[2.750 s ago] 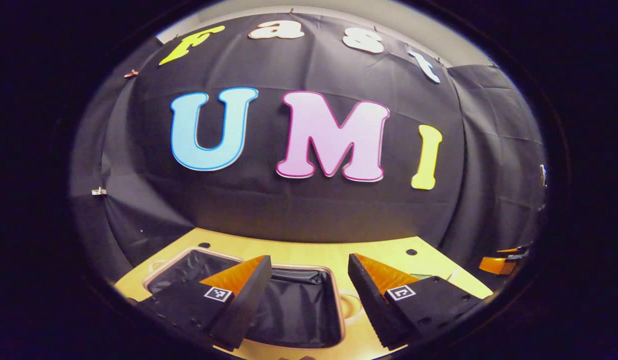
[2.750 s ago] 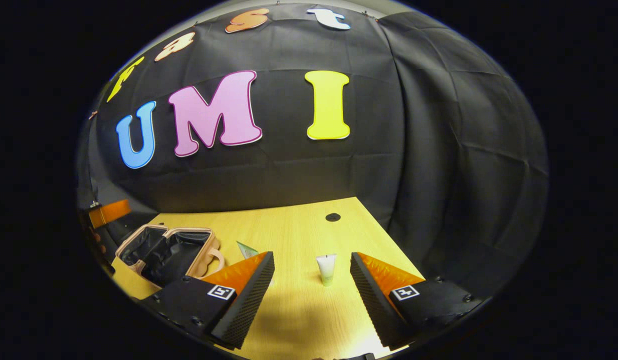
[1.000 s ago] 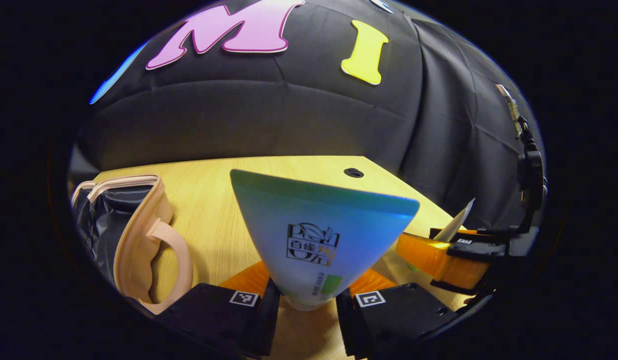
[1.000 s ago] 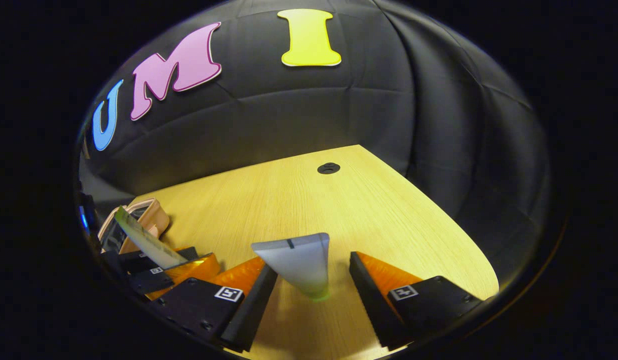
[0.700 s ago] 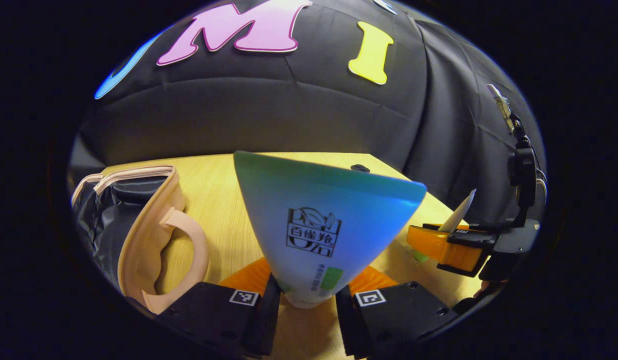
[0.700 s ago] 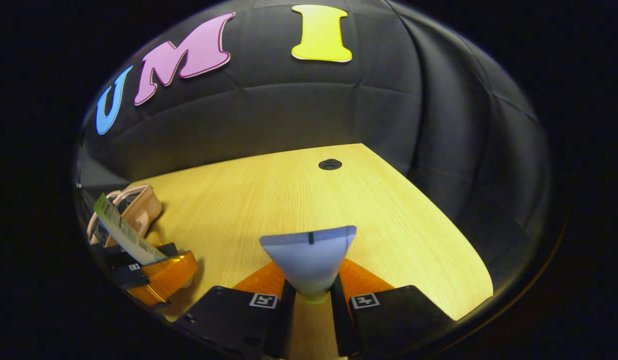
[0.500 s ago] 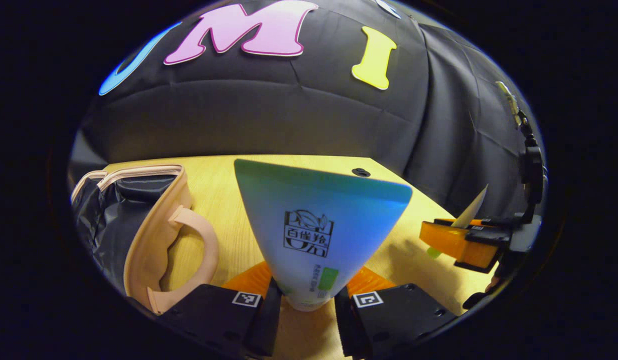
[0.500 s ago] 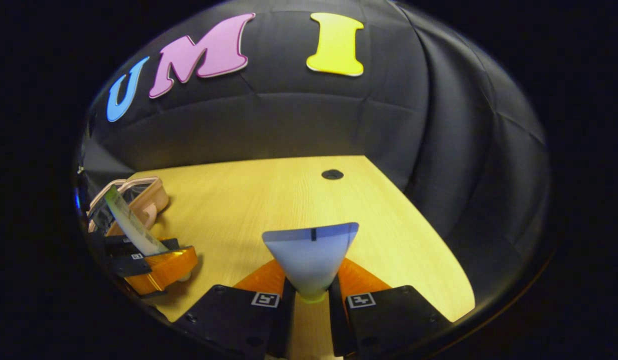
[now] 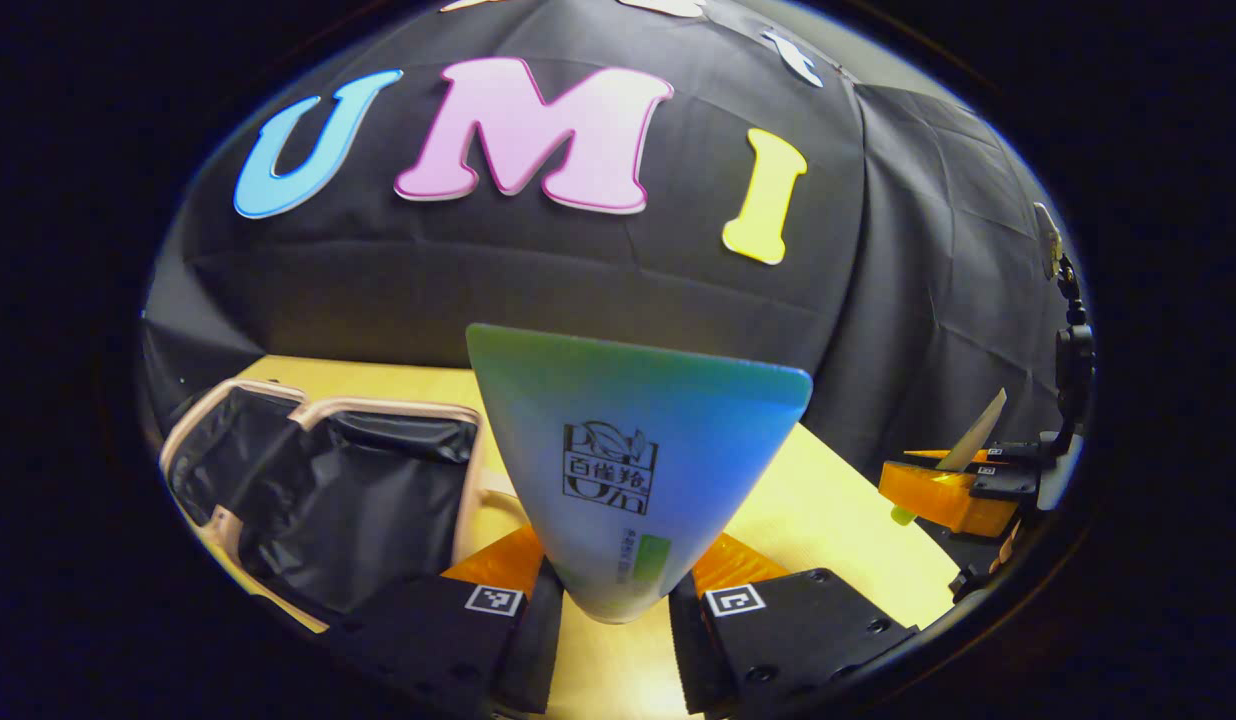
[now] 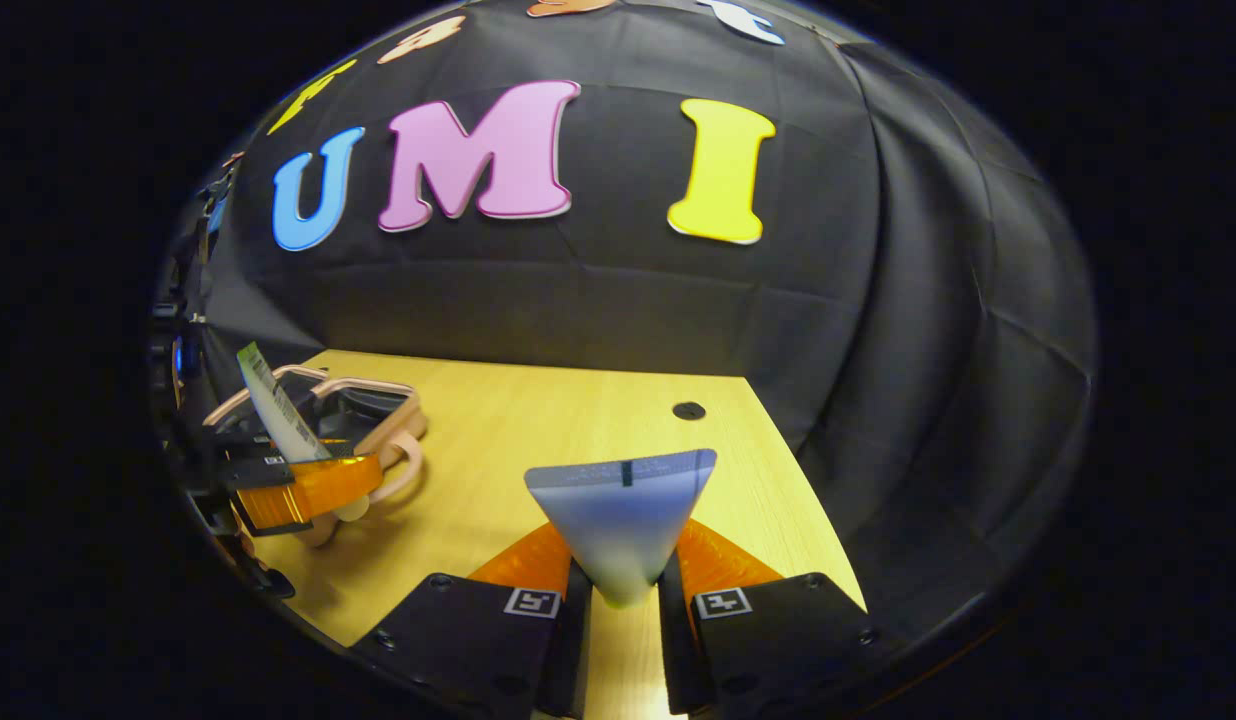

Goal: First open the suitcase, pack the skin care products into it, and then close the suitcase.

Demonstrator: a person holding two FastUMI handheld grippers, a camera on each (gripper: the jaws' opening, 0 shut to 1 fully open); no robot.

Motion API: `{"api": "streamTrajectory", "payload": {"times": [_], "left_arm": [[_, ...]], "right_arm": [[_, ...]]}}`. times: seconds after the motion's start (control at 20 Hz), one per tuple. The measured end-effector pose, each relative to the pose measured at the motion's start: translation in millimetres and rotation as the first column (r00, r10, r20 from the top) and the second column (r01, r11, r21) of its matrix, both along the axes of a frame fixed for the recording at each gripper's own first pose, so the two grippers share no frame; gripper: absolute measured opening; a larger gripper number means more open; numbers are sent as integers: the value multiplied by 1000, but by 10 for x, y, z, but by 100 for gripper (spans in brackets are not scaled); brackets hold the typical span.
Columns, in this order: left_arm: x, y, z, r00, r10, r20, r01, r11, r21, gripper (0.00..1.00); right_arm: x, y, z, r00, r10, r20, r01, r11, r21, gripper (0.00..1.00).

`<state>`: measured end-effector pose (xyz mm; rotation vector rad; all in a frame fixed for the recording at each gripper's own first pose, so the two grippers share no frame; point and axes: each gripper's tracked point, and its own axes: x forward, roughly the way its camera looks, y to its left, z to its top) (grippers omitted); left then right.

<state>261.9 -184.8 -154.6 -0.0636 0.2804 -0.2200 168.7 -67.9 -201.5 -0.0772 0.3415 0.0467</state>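
The left claw (image 9: 614, 610) and right claw (image 10: 618, 600) each squeeze a tube (image 9: 633, 450) (image 10: 620, 515) and now lift them off the tabletop (image 10: 538, 440), ready for the open suitcase (image 9: 328, 480) on the left.

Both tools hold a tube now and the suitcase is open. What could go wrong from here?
1. The left tool pinches the large tube only at its narrow cap end, so it may swing or slip.
2. The right tool grips the small tube the same way.
3. Both head for one open suitcase; the tools may collide there.
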Motion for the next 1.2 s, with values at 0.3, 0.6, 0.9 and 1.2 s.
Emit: {"api": "streamTrajectory", "payload": {"times": [0.3,0.6,0.9,1.2], "left_arm": [[-332,1171,337,985,175,-10,-174,984,23,48],[-134,2035,23,967,217,-132,-201,971,131,52],[395,2248,-628,911,194,-364,-154,979,136,52],[569,2287,-1189,783,185,-594,-84,978,193,52]], "right_arm": [[-171,1184,612,976,212,44,-214,975,57,34],[-178,2601,636,893,447,46,-450,888,96,33],[188,3069,330,878,479,-2,-474,870,135,33],[410,2732,83,900,430,-70,-412,893,184,33]]}}
